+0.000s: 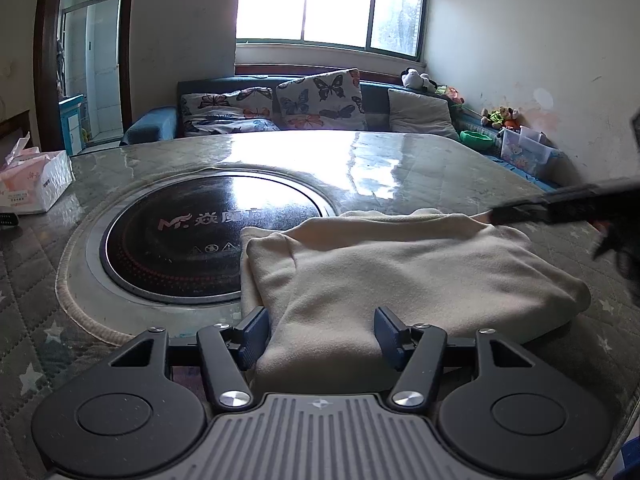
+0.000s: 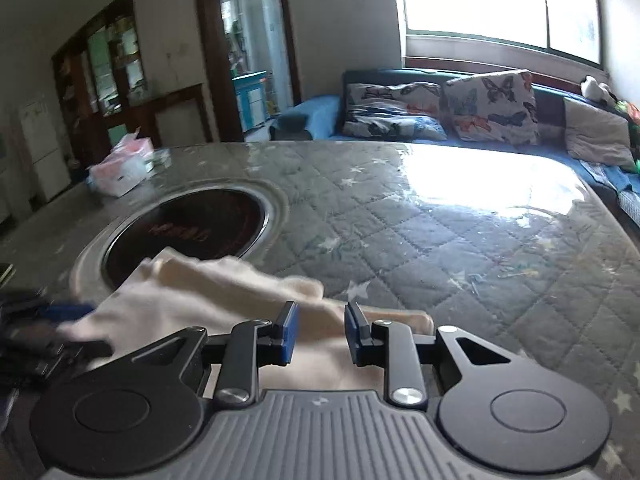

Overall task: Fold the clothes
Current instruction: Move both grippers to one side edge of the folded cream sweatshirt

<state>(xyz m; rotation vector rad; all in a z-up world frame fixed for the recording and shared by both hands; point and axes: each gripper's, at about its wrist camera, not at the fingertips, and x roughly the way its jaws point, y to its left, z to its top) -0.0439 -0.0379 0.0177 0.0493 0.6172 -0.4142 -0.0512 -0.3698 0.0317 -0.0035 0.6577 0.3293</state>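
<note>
Folded cream fleece garment (image 1: 400,272) on my quilted grey star-print table cover (image 2: 440,240).

It lies just right of the round black glass hob (image 1: 208,240), its corner overlapping the rim. My left tongs (image 1: 320,332) stand open astride its near fold; my right tongs (image 2: 318,332) hover narrowly open above its right edge, gripping nothing.

A cream garment (image 1: 400,276) lies on a grey quilted table cover (image 2: 440,240) dotted with pale stars. The round hob (image 1: 200,240) is black; the cushions (image 1: 320,98) carry butterflies.
</note>
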